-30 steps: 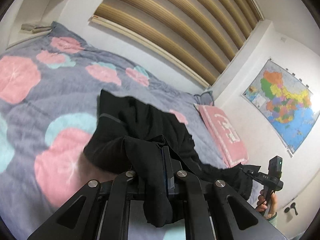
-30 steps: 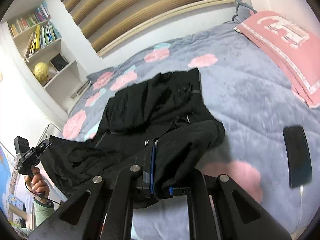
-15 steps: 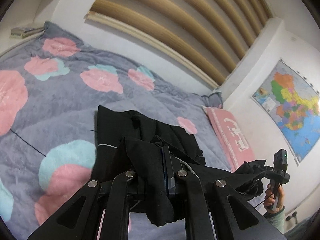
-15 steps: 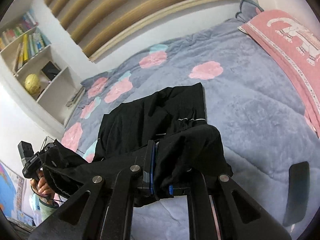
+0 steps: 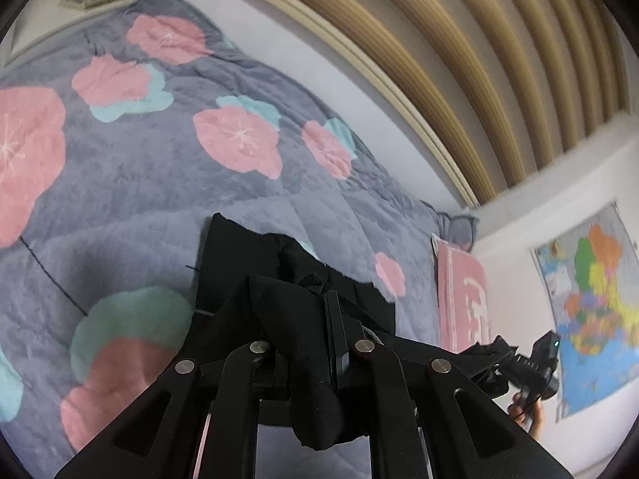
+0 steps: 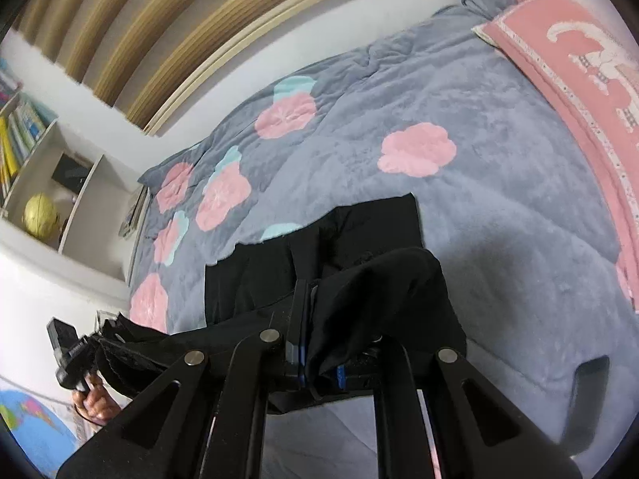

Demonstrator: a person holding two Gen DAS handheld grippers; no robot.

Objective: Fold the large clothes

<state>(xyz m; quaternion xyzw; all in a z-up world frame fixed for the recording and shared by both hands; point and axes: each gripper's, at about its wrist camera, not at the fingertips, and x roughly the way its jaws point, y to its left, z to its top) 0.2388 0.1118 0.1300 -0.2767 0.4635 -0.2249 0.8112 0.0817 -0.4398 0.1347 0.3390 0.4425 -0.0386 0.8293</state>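
- The left gripper (image 5: 333,311) was clamped on a bunched edge of the black garment (image 5: 239,263); the right gripper (image 6: 305,303) pinched another edge.
- The near edge hung raised between them, while the far part lay flat on the flowered blanket (image 6: 459,92).
- Judging by this, one fold was underway and unfinished; laying it down and further folds remained.

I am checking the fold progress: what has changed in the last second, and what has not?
Both grippers, left gripper and right gripper, lifted the black garment, so less lies crumpled on the blanket. Unchanged: both stay shut on the garment; its far edge remains on the blanket.
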